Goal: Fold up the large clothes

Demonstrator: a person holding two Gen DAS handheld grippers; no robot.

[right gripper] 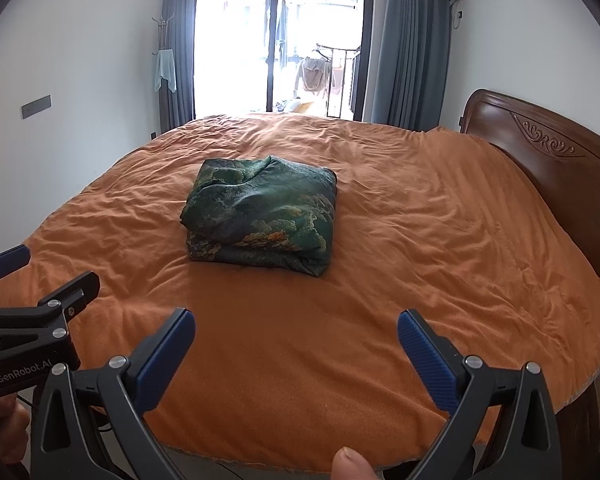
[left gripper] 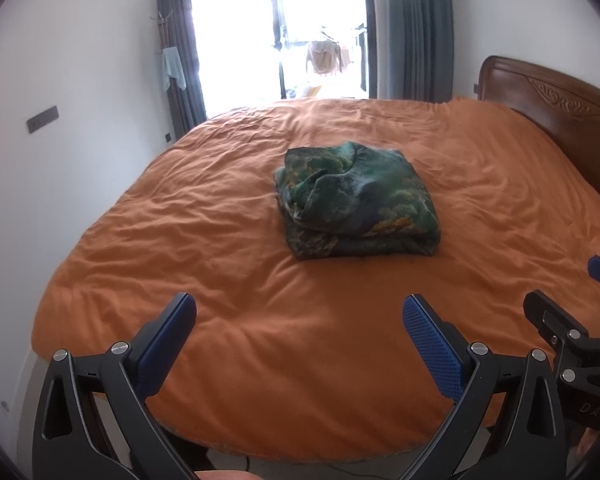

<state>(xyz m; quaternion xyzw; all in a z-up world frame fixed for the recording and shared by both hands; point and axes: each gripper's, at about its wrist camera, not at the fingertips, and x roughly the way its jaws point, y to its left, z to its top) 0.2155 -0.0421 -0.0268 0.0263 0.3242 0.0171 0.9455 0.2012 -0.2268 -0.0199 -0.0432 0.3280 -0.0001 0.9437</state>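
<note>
Orange bedspread (right gripper: 380,240) carries a folded green garment (right gripper: 260,216) at twelve o'clock of both empty, wide-open grippers: left gripper (left gripper: 300,340), right gripper (right gripper: 296,344).

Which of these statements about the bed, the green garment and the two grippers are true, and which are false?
1. The green garment lies folded on the orange bedcover. True.
2. The left gripper holds the garment. False: its jaws are open and empty, apart from the garment.
3. The right gripper is open. True.
4. The headboard is white metal. False: it is brown carved wood.
5. The curtains cover the window completely. False: they are drawn aside.
</note>
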